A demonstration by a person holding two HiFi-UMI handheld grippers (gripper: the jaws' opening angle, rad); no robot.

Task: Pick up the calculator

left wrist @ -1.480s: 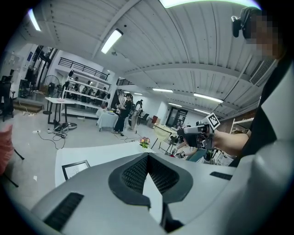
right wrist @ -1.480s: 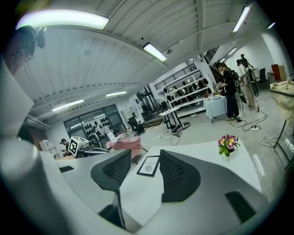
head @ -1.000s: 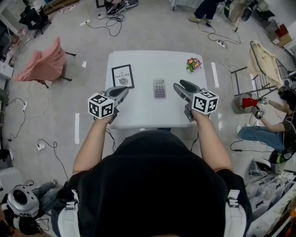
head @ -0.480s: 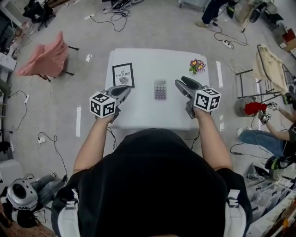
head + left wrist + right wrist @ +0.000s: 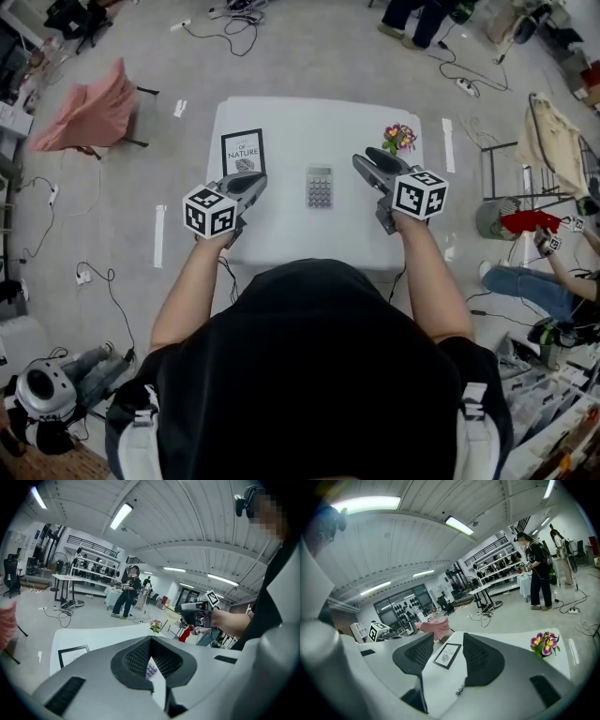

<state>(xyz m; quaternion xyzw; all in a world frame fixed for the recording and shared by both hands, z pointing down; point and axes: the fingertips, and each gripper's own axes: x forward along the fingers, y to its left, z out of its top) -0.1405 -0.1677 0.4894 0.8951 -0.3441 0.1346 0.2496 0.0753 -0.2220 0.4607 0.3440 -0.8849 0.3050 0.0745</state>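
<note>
The grey calculator (image 5: 320, 187) lies flat in the middle of the white table (image 5: 309, 122). My left gripper (image 5: 255, 182) hovers to its left, its jaws touching at the tips and holding nothing. In the left gripper view the calculator's keys (image 5: 151, 670) show through the gap behind the tips. My right gripper (image 5: 366, 161) hovers to the calculator's right with its jaws apart and empty. A few calculator keys (image 5: 459, 691) show low between the jaws in the right gripper view. Neither gripper touches the calculator.
A black-framed picture (image 5: 243, 153) lies at the table's left and a small bunch of flowers (image 5: 399, 137) at its far right. A pink-draped chair (image 5: 89, 117), cables and a seated person (image 5: 553, 272) are on the floor around the table.
Both grippers stay beside the calculator, almost where they were. The head view has shifted slightly. The calculator has not moved on the table.
</note>
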